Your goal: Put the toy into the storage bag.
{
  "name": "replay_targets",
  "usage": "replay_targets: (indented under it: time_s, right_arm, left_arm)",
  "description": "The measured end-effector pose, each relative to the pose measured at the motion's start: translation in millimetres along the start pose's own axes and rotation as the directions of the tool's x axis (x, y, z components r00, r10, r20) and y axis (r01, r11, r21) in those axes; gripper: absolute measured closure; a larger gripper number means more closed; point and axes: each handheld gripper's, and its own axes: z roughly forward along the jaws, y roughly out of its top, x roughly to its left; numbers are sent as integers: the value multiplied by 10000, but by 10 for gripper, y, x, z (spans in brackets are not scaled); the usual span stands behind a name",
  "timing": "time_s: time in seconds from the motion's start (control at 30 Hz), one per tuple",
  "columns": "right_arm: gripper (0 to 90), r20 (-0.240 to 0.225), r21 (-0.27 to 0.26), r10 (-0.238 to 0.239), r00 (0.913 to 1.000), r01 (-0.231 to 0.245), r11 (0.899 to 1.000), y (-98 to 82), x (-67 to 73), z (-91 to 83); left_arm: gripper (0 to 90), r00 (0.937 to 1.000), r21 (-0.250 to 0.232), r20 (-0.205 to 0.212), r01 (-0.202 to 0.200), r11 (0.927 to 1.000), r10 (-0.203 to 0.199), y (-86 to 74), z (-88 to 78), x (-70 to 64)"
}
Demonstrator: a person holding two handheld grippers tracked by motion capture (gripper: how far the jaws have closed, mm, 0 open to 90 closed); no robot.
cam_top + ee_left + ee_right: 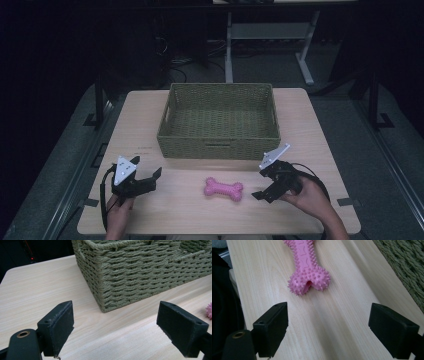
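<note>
Now my right gripper (263,187) gapes wide, nothing clamped; pink bone toy (223,189) lies flat, long axis pointing straight at my jaws.

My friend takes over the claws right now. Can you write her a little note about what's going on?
Left claw: open, holding nothing, near the basket's front left corner.
Right claw: open, nothing between its jaws, pointing at the bone from its right.
Pink spiky rubber bone toy: flat on the light wooden table, in front of the green woven basket.
Done: nothing in the basket yet.
Left: probably grab the bone and put it in.
</note>
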Motion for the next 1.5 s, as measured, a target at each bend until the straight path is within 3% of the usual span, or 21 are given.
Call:
replay_targets:
  time_s: [0.63, 0.93, 1.0, 1.03, 1.5]
  right_arm:
    - [156, -373, 460, -462, 9982, 479, 9978, 275, 91, 98]
    - [154, -307, 804, -655, 9974, 678, 9945, 366, 132, 198]
    - [154, -354, 906, -768, 9964, 797, 9927, 401, 148, 229]
    - [154, -450, 1061, -1030, 9937, 1072, 9886, 434, 183, 262]
    - [154, -660, 1307, -1531, 9860, 1607, 9783, 657, 304, 470]
  left_arm:
    - [138, 9999, -57, -79, 94, 9999, -95, -2, -26, 36]
    - [138, 9999, -63, -67, 83, 9999, -84, -3, -26, 36]
    - [138, 10000, -65, -51, 70, 10000, -71, -2, -29, 38]
    - [138, 10000, -75, -55, 56, 10000, -57, -3, -30, 40]
    - [138, 9997, -112, -108, 201, 9997, -203, -10, -48, 86]
